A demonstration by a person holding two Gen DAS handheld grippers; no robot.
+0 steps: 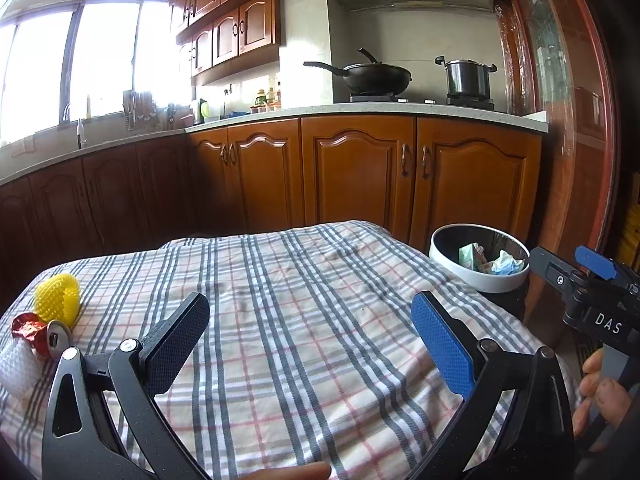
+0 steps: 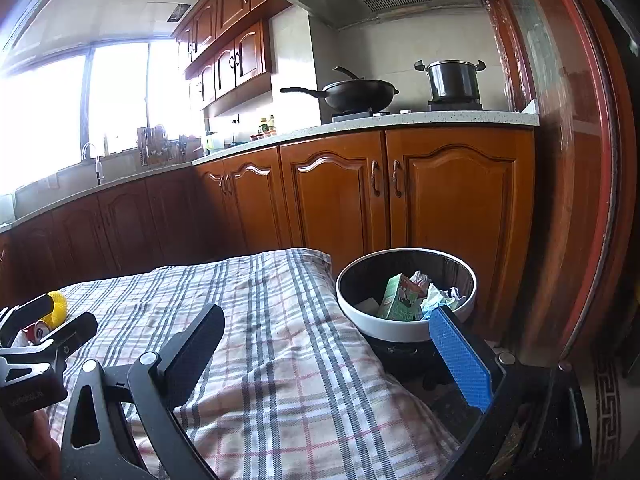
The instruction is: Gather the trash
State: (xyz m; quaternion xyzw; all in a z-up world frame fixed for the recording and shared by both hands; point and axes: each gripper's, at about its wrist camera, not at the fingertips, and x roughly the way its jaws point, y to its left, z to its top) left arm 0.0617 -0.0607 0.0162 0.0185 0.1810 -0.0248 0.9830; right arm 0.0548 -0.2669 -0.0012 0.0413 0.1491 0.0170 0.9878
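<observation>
On the plaid-covered table (image 1: pixel 304 320) a yellow foam net (image 1: pixel 58 298), a crushed red can (image 1: pixel 42 336) and a white foam net (image 1: pixel 16 364) lie together at the left edge. My left gripper (image 1: pixel 310 326) hovers open over the cloth's middle, holding nothing. A white-rimmed trash bin (image 2: pixel 404 330) stands off the table's right side, with a green carton (image 2: pixel 400 298) and crumpled paper (image 2: pixel 438 296) inside. My right gripper (image 2: pixel 336 340) is open and empty above the table's right edge, its blue finger next to the bin. The bin (image 1: pixel 478 276) and right gripper (image 1: pixel 576 268) also show in the left wrist view.
Wooden kitchen cabinets (image 1: pixel 360 168) run behind the table under a pale countertop (image 1: pixel 360 110). A black wok (image 1: pixel 376 74) and a steel pot (image 1: pixel 468 76) sit on the stove. A red-framed glass door (image 2: pixel 576 160) stands at the right. A hand (image 1: pixel 604 396) holds the right gripper.
</observation>
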